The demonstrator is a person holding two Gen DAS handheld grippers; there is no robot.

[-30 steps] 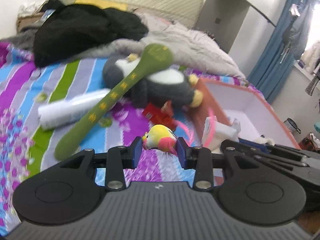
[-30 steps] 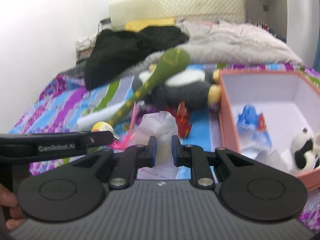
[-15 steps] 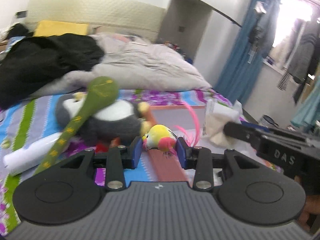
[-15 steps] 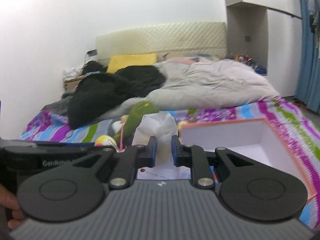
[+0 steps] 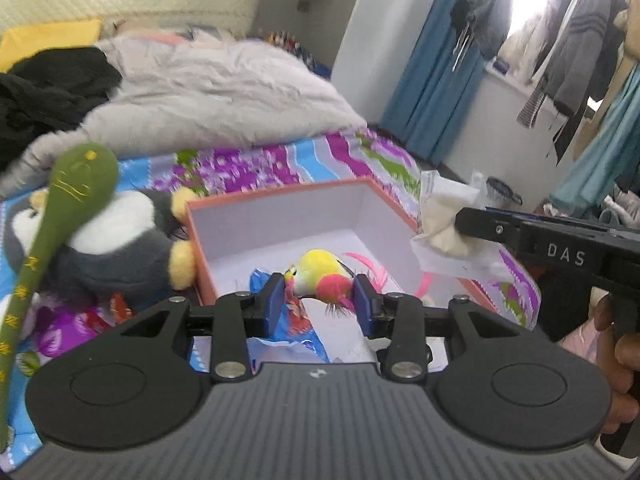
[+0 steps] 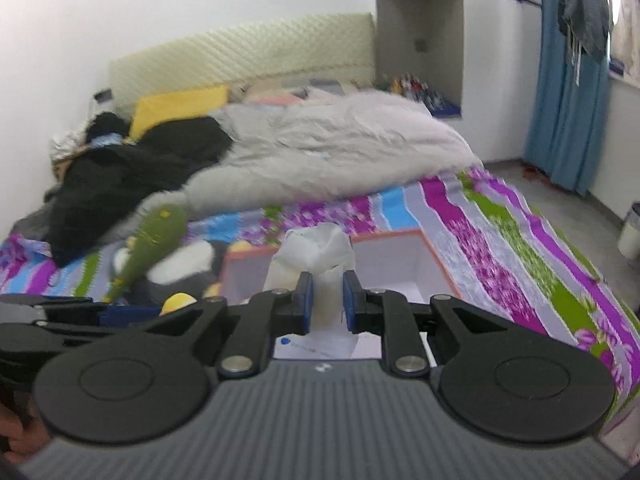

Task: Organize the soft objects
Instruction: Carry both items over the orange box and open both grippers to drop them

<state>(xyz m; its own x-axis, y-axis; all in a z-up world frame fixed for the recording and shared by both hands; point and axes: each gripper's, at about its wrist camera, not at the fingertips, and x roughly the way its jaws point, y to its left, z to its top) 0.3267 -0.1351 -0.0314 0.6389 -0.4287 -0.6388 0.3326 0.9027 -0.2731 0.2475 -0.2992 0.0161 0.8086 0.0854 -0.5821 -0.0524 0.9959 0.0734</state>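
Observation:
My left gripper is shut on a small yellow and pink plush bird with pink feathers, held over the open orange box with a white inside. My right gripper is shut on a white bagged soft toy, held above the same box. In the left wrist view the bagged toy hangs at the box's right rim. A blue wrapped item lies inside the box.
A grey and white plush penguin lies left of the box with a long green plush stick across it. The bed has a striped purple sheet, a grey duvet and black clothing. Clothes hang at far right.
Both grippers have carried their toys right, from above the sheet to over the box. The box now fills the middle of both views. Both stay shut.

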